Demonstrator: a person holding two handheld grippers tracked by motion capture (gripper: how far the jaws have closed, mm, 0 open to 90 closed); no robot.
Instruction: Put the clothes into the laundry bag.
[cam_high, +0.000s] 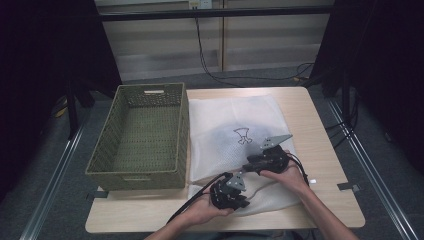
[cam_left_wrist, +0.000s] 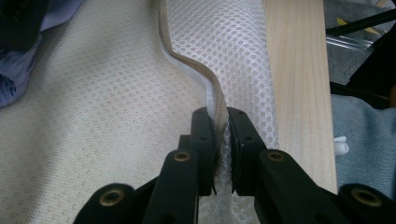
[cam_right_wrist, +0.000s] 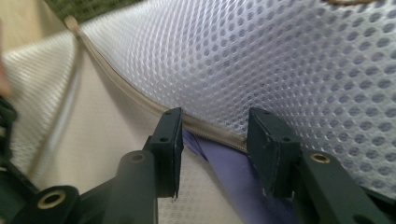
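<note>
1. My left gripper (cam_left_wrist: 222, 140) is clamped tight on the mesh bag's (cam_high: 235, 120) zip edge (cam_left_wrist: 217, 100) at the near table (cam_high: 320, 130) side.
2. My right gripper (cam_right_wrist: 215, 140) stands wide, gripping nothing; the zip crosses the gap.
3. Something purple (cam_right_wrist: 224, 163) inside is mostly hidden.
4. The bag runs lengthwise away from me, beside the basket (cam_high: 142, 172).

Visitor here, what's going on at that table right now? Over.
Left hand-held gripper shut on mesh bag's zipper edge. Right hand-held gripper open at the bag's opening. Mesh laundry bag flat beside wicker basket. Nothing blocking.
</note>
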